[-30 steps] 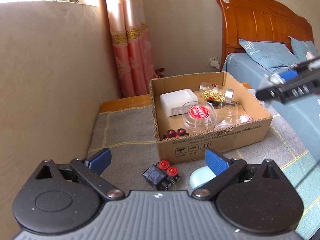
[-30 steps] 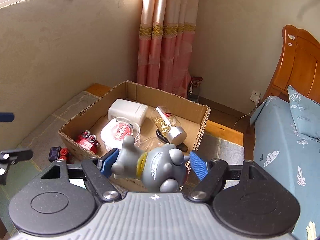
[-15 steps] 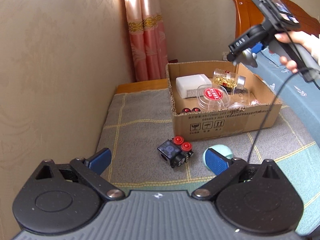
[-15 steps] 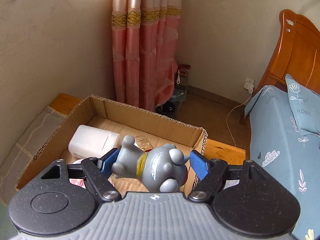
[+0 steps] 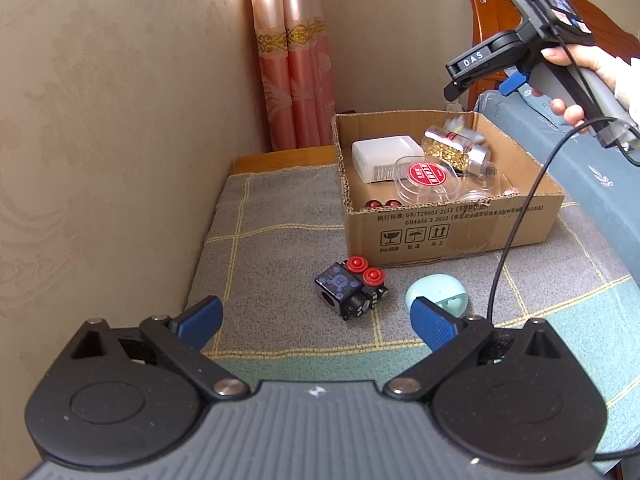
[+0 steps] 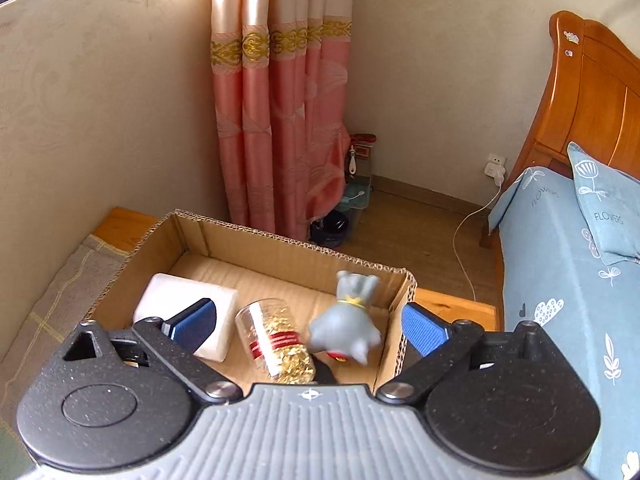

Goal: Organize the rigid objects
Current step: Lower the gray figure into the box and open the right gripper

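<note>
My right gripper is open above the cardboard box. A grey toy figure is blurred below it, loose inside the box beside a jar of gold flakes and a white container. The right gripper also shows in the left wrist view, above the box. My left gripper is open and empty over the mat. A black toy with red knobs and a mint round case lie on the mat in front of it.
The grey checked mat covers a low wooden table against the beige wall. A pink curtain hangs behind the box. A bed with blue bedding is on the right. A black cable hangs from the right gripper.
My right gripper has opened and let go of the grey toy figure, which has dropped into the box. My left gripper stays open and has drawn back a little.
</note>
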A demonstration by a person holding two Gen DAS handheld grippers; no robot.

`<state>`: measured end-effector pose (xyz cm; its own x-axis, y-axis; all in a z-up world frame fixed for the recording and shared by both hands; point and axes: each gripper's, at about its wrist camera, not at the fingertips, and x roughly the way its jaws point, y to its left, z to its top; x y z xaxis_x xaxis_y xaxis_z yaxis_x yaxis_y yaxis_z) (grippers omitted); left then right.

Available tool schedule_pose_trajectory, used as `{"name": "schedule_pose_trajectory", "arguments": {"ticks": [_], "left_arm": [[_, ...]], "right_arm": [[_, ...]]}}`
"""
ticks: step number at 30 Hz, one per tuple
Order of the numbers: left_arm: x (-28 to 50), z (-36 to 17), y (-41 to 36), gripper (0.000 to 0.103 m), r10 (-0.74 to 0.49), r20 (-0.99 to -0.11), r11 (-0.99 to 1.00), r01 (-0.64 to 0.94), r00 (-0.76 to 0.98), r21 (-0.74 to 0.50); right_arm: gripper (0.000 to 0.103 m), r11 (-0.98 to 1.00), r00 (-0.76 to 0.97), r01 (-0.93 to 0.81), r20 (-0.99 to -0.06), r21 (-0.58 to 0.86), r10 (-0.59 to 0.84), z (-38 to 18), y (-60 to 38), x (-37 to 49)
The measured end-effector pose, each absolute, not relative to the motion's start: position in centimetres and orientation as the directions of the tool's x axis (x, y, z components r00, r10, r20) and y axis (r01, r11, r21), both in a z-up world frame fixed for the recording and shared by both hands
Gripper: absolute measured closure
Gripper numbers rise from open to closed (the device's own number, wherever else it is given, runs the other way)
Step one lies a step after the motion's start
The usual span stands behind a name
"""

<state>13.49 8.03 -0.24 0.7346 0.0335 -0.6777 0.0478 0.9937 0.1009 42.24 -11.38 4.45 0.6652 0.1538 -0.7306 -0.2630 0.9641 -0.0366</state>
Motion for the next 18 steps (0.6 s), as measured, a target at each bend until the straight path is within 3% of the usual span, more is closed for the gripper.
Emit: {"name": "schedule_pose_trajectory", "arguments": {"ticks": [18], "left_arm": [[13.0, -0.3, 9.1, 0.003, 0.055, -0.679, 0.994, 0.023, 0.732, 0.106]], "right_arm": [[0.000, 0.931, 0.656, -0.364, -0.715, -0.020, 0.241, 4.1, -9.8, 29.7]]}}
